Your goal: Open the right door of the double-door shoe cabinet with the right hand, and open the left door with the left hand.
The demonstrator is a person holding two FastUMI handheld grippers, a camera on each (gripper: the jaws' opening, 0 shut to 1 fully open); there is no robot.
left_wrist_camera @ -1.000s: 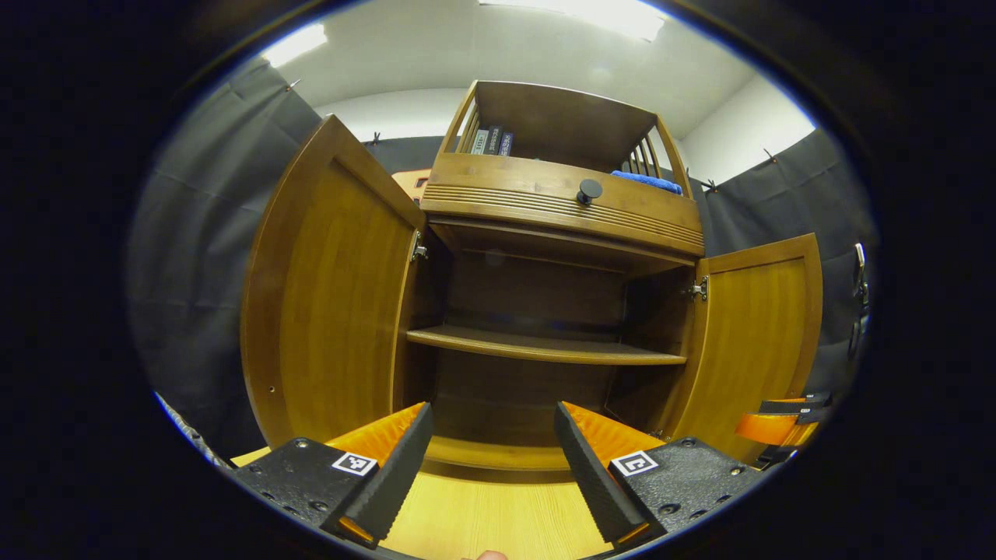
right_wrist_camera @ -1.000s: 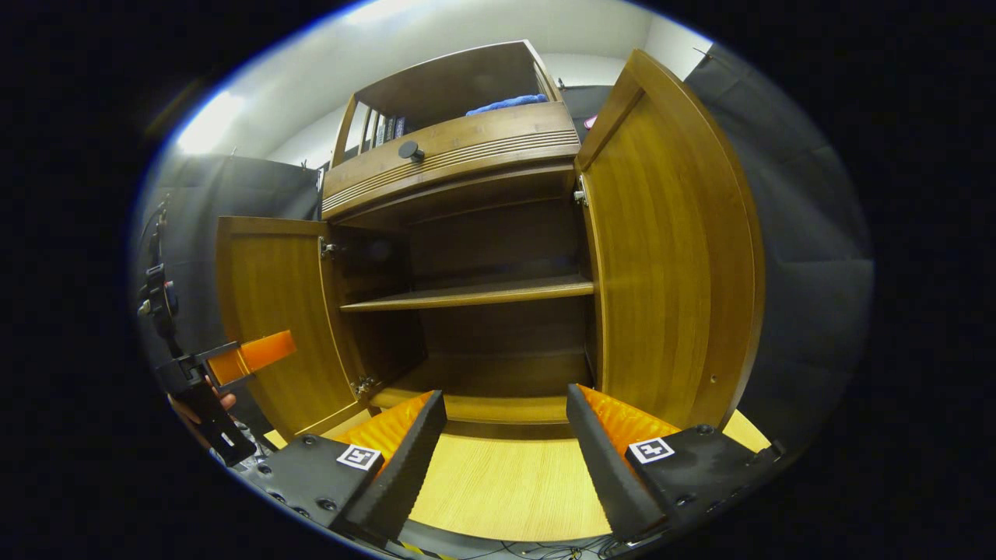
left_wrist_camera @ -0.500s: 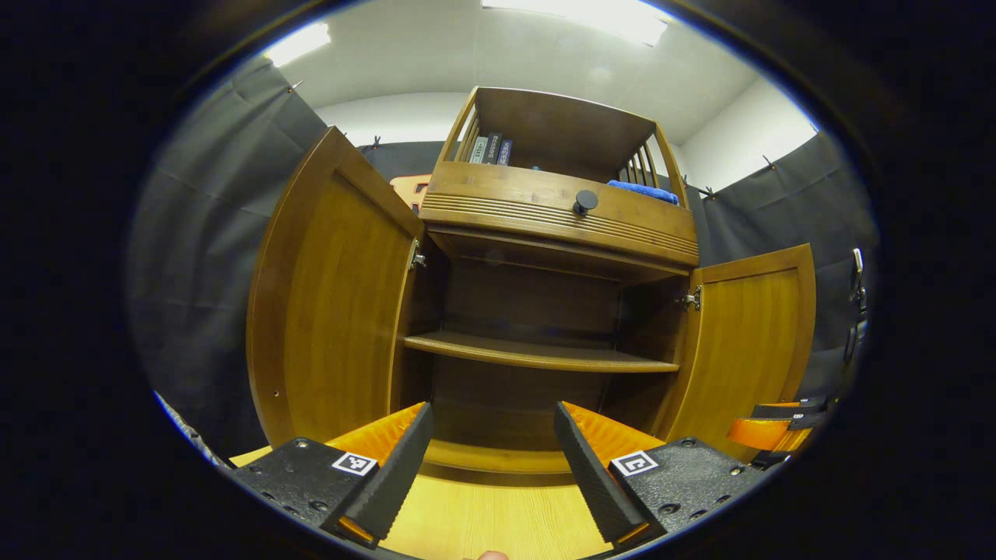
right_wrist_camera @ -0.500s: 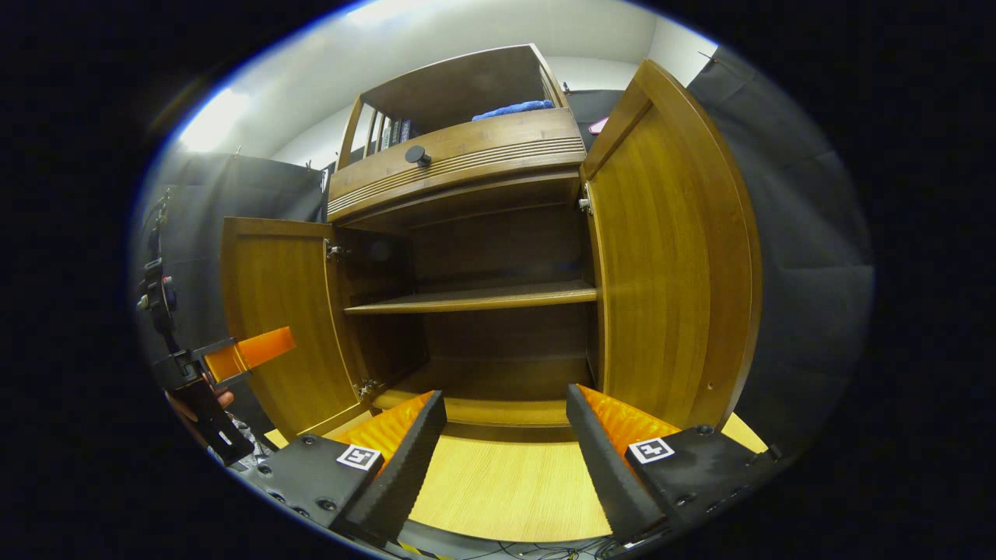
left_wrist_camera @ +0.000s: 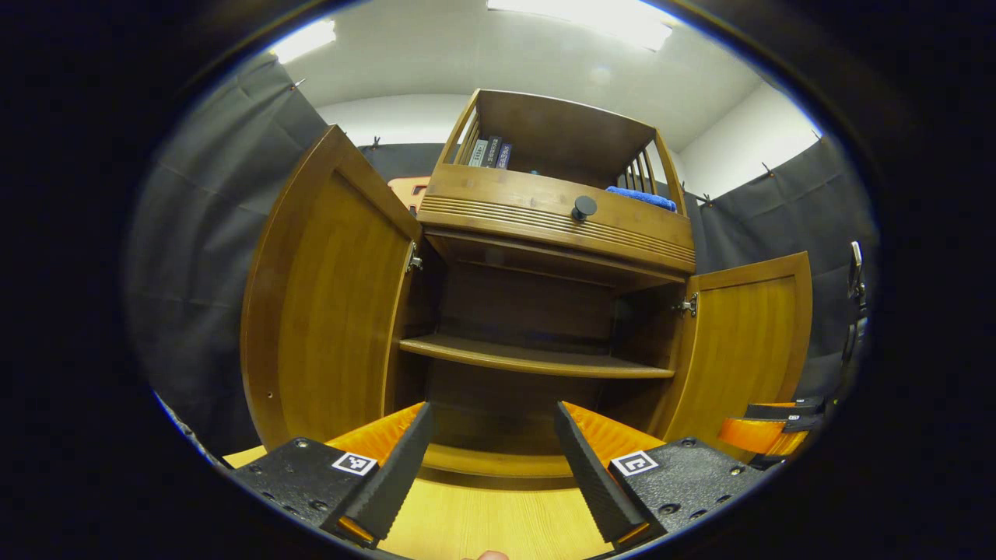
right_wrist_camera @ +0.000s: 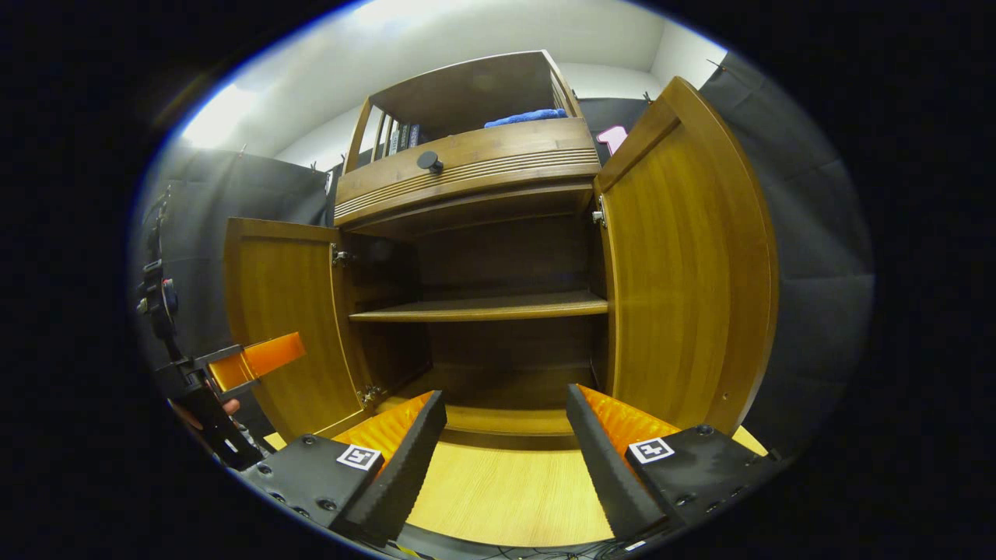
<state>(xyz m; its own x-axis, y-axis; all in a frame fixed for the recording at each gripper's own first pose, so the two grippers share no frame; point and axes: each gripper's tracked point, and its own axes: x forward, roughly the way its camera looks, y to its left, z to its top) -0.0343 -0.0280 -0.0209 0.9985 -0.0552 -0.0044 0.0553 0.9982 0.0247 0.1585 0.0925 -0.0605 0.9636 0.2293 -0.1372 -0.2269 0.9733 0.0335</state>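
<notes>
Now the shoe cabinet (left_wrist_camera: pixel 545 311) stands on the pale wooden floor (left_wrist_camera: pixel 498 529) with both doors swung wide open. In the left gripper view, the left door (left_wrist_camera: pixel 331 303) is close on the left side and the right door (left_wrist_camera: pixel 739 342) is farther off on the right. The left gripper (left_wrist_camera: pixel 492 459) has its fingers apart and holds nothing; it is in front of the cabinet, not touching it. In the right gripper view, the right gripper (right_wrist_camera: pixel 506 451) also has its fingers apart and empty. Inside, one bare shelf (right_wrist_camera: pixel 482 309) crosses the middle. Above the doors is a drawer with a dark knob (left_wrist_camera: pixel 583 207), and on top lie some books (left_wrist_camera: pixel 489 152) and a blue cloth (left_wrist_camera: pixel 642 197).
</notes>
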